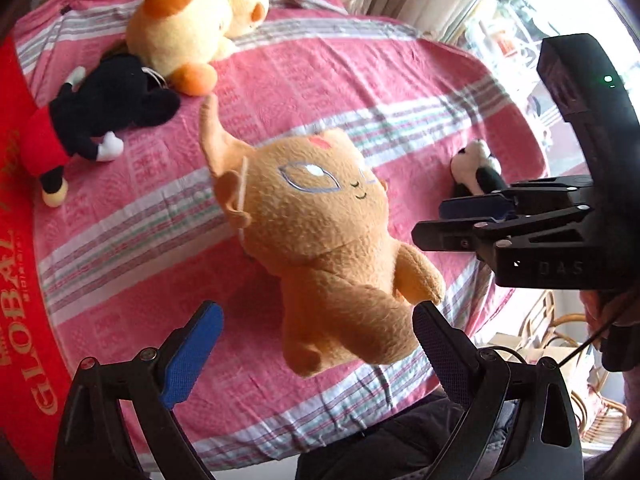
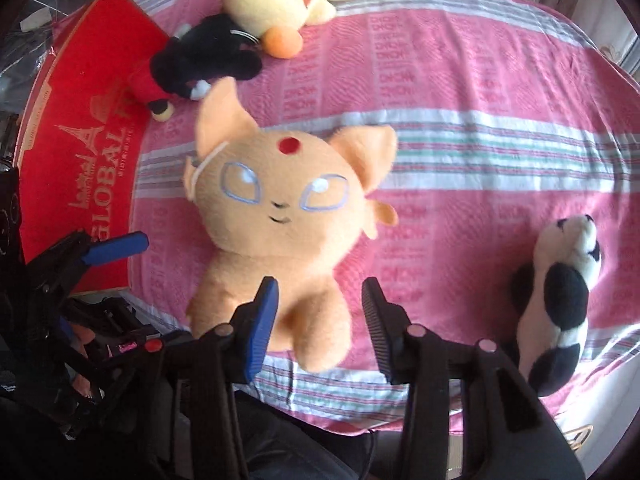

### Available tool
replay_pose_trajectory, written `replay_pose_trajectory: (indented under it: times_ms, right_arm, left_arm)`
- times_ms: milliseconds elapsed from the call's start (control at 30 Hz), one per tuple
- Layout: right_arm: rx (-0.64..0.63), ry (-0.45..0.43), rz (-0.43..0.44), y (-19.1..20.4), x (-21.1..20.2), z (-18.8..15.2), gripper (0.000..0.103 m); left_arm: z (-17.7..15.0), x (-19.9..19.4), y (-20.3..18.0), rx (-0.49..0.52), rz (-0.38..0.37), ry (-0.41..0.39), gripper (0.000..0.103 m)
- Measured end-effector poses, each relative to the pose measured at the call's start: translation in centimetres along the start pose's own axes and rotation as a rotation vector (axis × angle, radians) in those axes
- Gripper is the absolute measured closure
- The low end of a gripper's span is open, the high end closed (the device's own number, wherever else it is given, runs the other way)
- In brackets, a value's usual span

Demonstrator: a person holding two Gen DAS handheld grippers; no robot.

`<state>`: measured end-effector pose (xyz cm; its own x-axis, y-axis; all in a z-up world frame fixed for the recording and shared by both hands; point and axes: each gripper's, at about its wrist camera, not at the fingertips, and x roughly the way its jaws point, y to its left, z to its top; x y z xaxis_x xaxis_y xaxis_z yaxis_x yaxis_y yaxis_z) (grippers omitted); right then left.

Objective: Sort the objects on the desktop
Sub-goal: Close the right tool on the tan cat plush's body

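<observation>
Fleecy orange cat plush [image 2: 280, 216] lies face-up mid-worktop on the pink striped cloth [image 2: 480, 80]. Right claw [image 2: 320, 320] straddles its lower body, pads apart, not pressing. Left claw [image 1: 316, 356] gapes open at its feet. Likely light, squashy, non-slip; pinch the torso. Panda plush [image 2: 560, 292] at three o'clock; red box [image 2: 80, 140] at nine.

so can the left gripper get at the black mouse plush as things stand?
Probably yes. The left gripper is open and holds nothing, and bare striped cloth lies between it and the black mouse plush; the orange cat plush lies off to the side.
</observation>
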<state>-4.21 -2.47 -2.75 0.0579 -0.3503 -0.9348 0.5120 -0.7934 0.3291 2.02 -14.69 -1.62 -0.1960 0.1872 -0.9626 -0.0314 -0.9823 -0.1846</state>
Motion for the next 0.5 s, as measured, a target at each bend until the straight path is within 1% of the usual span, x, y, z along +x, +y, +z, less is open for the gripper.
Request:
replay_pose_trajectory:
  times_ms: [67, 133, 167, 233, 300, 367, 433, 500]
  right_arm:
    - [-0.006, 0.017, 0.008, -0.3, 0.6, -0.2, 0.06]
    - [-0.016, 0.03, 0.033, -0.2, 1.1, -0.2, 0.059]
    - [-0.022, 0.037, 0.044, 0.0, 1.3, -0.3, 0.058]
    - [-0.042, 0.058, 0.065, 0.4, 2.0, -0.4, 0.058]
    - [-0.064, 0.079, 0.09, 1.0, 2.6, -0.4, 0.058]
    - [-0.089, 0.089, 0.115, 1.7, 2.9, -0.4, 0.058]
    - [-0.114, 0.102, 0.134, 2.4, 3.3, -0.4, 0.058]
    - [-0.146, 0.131, 0.125, 2.9, 4.1, -0.7, 0.058]
  left_arm:
    - [-0.4, 1.0, -0.1, 0.022, 0.055, 0.037, 0.007]
    - [-1.0, 1.7, 0.3, 0.024, 0.097, 0.07, 0.007]
    - [-1.2, 1.9, 0.6, 0.016, 0.104, 0.08, 0.007]
    - [-1.6, 1.6, 1.6, -0.014, 0.077, 0.075, 0.009]
    - [-1.9, 1.3, 2.3, -0.035, 0.044, 0.065, 0.021]
    - [-2.2, 1.4, 2.4, -0.029, 0.019, 0.055, 0.023]
    - [-2.5, 1.8, 2.6, -0.018, 0.023, 0.057, 0.023]
    - [-2.7, 2.1, 3.1, -0.04, 0.015, 0.078, 0.023]
